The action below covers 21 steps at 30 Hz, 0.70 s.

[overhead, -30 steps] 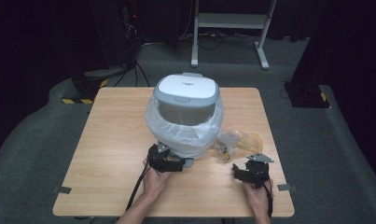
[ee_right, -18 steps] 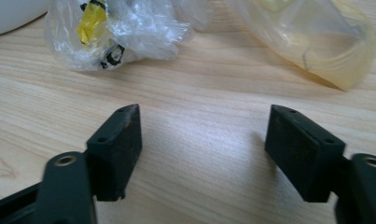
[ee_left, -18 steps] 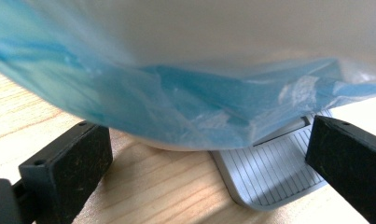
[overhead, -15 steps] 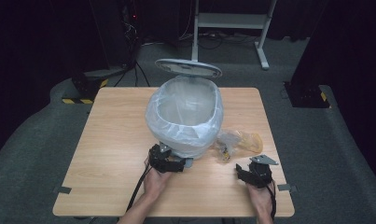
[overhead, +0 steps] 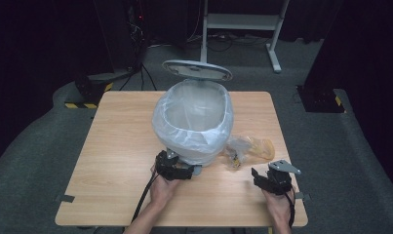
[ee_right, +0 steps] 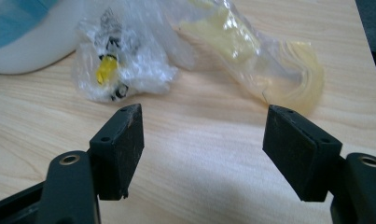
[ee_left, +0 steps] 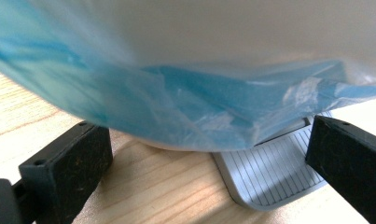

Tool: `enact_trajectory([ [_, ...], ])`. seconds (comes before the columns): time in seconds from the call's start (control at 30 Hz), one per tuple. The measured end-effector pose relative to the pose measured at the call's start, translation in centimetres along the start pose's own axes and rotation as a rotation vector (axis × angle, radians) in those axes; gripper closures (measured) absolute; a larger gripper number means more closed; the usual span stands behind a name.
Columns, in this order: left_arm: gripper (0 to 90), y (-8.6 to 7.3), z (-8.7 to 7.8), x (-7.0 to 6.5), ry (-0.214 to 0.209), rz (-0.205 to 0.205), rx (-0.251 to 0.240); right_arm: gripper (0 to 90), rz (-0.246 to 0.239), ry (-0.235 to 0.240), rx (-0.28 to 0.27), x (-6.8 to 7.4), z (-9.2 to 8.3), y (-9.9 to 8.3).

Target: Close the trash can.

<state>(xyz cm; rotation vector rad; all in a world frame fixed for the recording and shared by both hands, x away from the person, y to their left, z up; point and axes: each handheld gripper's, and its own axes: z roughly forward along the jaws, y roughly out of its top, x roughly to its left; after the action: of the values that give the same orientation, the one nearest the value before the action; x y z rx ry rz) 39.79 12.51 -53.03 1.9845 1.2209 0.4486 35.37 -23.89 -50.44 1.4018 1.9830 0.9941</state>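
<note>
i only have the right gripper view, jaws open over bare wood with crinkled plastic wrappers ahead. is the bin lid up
Observer: Yes. In the high view the lid stands raised behind the lined pedal bin.
Operator: what's holding it up
Observer: The left gripper is at the bin's base, and its own view shows the grey ribbed pedal lying between its open jaws.
Operator: where's my gripper relative to the bin
Observer: The right gripper is near the table's front right, apart from the bin, with the wrappers lying between them.
</note>
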Motion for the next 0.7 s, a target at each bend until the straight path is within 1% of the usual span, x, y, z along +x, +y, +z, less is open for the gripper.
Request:
enact_trajectory([
  [0.03,0.8,0.0,0.0,0.0,-0.001,-0.001,0.000,28.9,-0.009,-0.003,-0.003,0.1,0.1,0.4],
  [0.13,0.8,0.0,0.0,0.1,0.002,-0.005,0.004,28.9,-0.008,-0.008,-0.006,0.2,0.3,0.7],
  [0.17,0.8,0.0,0.1,0.1,-0.015,-0.013,0.006,28.2,-0.006,-0.015,-0.011,0.1,0.4,1.1],
  [0.23,0.8,0.0,0.1,0.1,-0.018,-0.016,0.005,27.5,0.001,-0.023,-0.015,0.1,0.5,1.4],
  [0.4,0.8,0.0,0.1,0.1,-0.016,-0.016,0.005,26.4,-0.006,-0.026,-0.011,0.0,0.9,2.2],
  [0.5,0.8,0.0,0.1,0.1,-0.016,-0.016,0.005,25.2,-0.022,-0.028,-0.010,-0.2,1.3,2.9],
  [0.6,0.8,0.0,0.1,0.1,-0.017,-0.015,0.005,24.8,-0.028,-0.033,-0.014,-0.2,1.5,3.3],
  [0.67,0.7,0.0,0.1,0.1,-0.015,-0.015,0.005,24.4,-0.042,-0.043,-0.009,-0.3,1.9,3.8],
  [0.7,0.8,0.0,0.0,0.1,-0.004,-0.011,0.011,24.4,-0.044,-0.042,-0.004,-0.4,2.1,3.9],
])
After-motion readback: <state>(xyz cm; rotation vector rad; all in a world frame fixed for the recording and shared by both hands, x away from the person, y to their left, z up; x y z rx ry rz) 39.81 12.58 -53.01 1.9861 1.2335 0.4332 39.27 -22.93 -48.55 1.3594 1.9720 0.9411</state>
